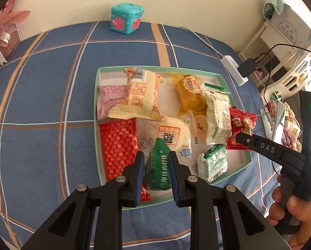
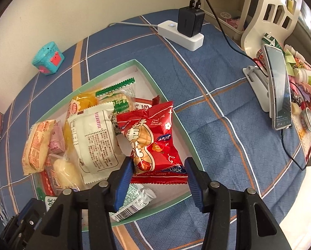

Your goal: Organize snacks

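the left gripper (image 1: 156,156) is pinching a green snack packet (image 1: 158,166) between its blue pads, jaws drawn close on it; the packet stands on end, its long axis running away from the gripper toward the far wall, its near end hidden between the jaws. it hangs over the near edge of the pale green tray (image 1: 234,79), which lies just ahead of and below both grippers on the blue checked cloth (image 1: 51,83). the right gripper (image 2: 158,171) has its jaws spread wider than the red peanut packet (image 2: 153,141) between them; the left pad touches or nearly touches the packet's edge, the right pad stands clear of it, so it is not gripped. that packet's long axis points away from the gripper and slightly leftward, its sealed bottom edge nearest the jaws, and it leans over the tray's right wall. left of it lies a white packet (image 2: 94,137) with print too small to read, and beyond that a yellow packet (image 2: 84,101), partly covered. under the right gripper's left finger a green-and-white packet (image 2: 135,198) is mostly hidden. in the left wrist view the right gripper's handle and the hand (image 1: 297,212) are cut off by the frame edge.
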Available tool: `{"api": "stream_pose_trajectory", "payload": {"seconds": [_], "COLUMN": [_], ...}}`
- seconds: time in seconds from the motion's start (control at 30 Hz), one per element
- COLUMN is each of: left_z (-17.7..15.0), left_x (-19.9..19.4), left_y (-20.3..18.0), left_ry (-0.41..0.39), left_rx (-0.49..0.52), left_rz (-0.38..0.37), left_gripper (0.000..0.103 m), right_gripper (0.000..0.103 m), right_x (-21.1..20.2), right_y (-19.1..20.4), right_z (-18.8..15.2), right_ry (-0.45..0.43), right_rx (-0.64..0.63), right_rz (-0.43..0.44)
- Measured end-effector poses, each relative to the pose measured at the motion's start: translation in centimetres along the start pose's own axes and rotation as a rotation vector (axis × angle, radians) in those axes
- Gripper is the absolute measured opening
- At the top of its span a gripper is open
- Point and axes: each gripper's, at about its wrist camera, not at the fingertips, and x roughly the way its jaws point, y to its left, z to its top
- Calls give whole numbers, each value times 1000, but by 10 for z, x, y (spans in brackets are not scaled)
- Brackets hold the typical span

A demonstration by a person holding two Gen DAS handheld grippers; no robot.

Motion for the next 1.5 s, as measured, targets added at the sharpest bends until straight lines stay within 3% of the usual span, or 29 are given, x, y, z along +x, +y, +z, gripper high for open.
{"api": "stream_pose_trajectory", "payload": {"seconds": [0.23, 0.4, 0.5, 0.63, 0.83, 0.93, 1.1, 1.17, 1.23, 1.5], "left_z": [3, 4, 4, 5, 6, 7, 9, 9, 9, 9], "left_x": [1, -1, -3, -6, -6, -8, -11, -11, -12, -15], "left_y": [7, 11, 12, 14, 23, 30, 38, 40, 42, 50], "left_ry": [-5, -14, -25, -41, -50, -67, -96, -103, -112, -126], "left_rx": [-11, -13, -11, -15, -44, -67, -71, -77, -74, -100], "left_rz": [37, 71, 98, 139, 201, 239, 298, 319, 334, 359], "left_gripper": [25, 39, 48, 56, 58, 71, 75, 90, 91, 101], "right_gripper": [69, 75, 83, 83, 83, 83, 84, 90, 103, 103], "right_x": [6, 1, -3, -14, -33, -40, -43, -43, -44, -46], "right_y": [3, 5, 9, 19, 44, 56, 71, 75, 77, 84], "right_z": [-1, -1, 0, 1, -4, -7, -13, -14, -16, -19], "right_ry": [14, -5, -24, -53, -103, -123, -131, -135, -144, -155], "right_rx": [-8, -19, -30, -63, -144, -185, -242, -261, -274, -305], "right_rz": [-7, -5, 10, 28, 61, 74, 84, 91, 97, 99]}}
